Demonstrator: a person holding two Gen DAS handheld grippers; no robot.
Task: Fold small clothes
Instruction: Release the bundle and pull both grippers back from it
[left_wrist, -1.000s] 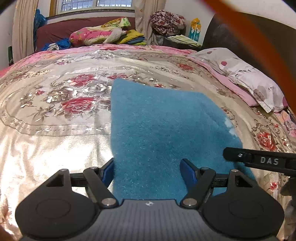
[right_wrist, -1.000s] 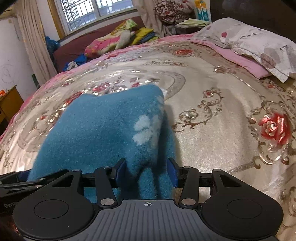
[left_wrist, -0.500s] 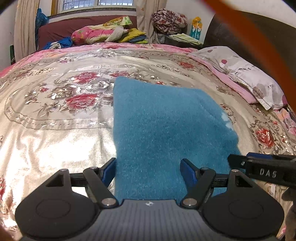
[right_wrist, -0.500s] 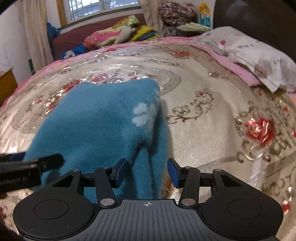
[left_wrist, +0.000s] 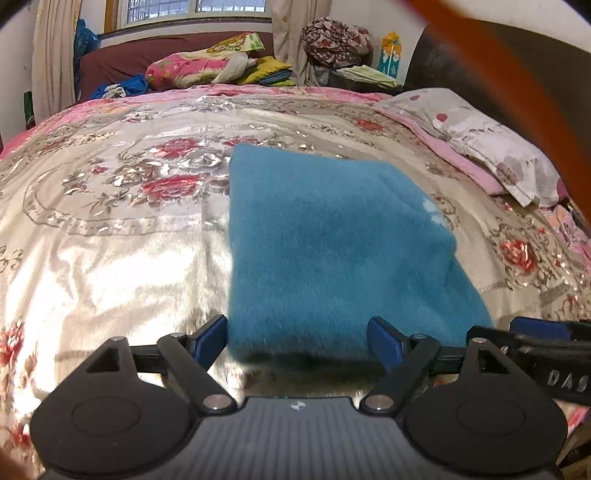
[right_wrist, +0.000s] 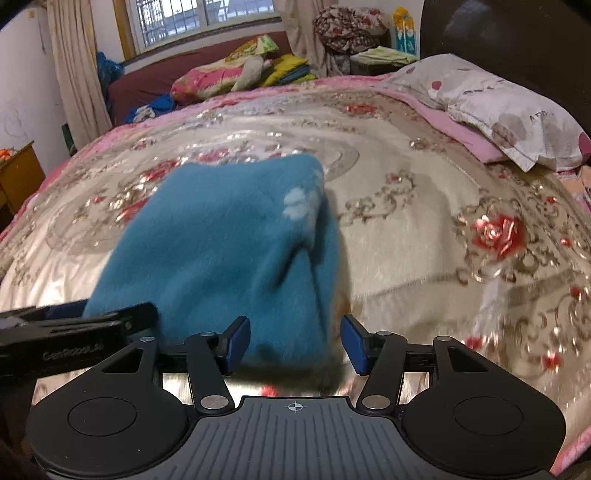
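Observation:
A blue fleece garment lies folded flat on the flowered bedspread. In the right wrist view the garment shows a white paw print near its far right corner. My left gripper straddles the near left part of the garment's edge; its jaws are opening and the pads do not press on the cloth. My right gripper straddles the near right corner; its jaws are opening too, with a gap between the right pad and the cloth. Each gripper shows at the edge of the other's view.
A spotted pillow lies on a pink sheet at the right, against a dark headboard. Piled bedding sits under the window beyond the bed. A blurred orange strap crosses the left wrist view's top right. A wooden cabinet stands at the left.
Both grippers have drawn back toward the near side and spread their jaws wider. The garment's near edge, earlier hidden under the gripper bodies, now lies in view on the bed.

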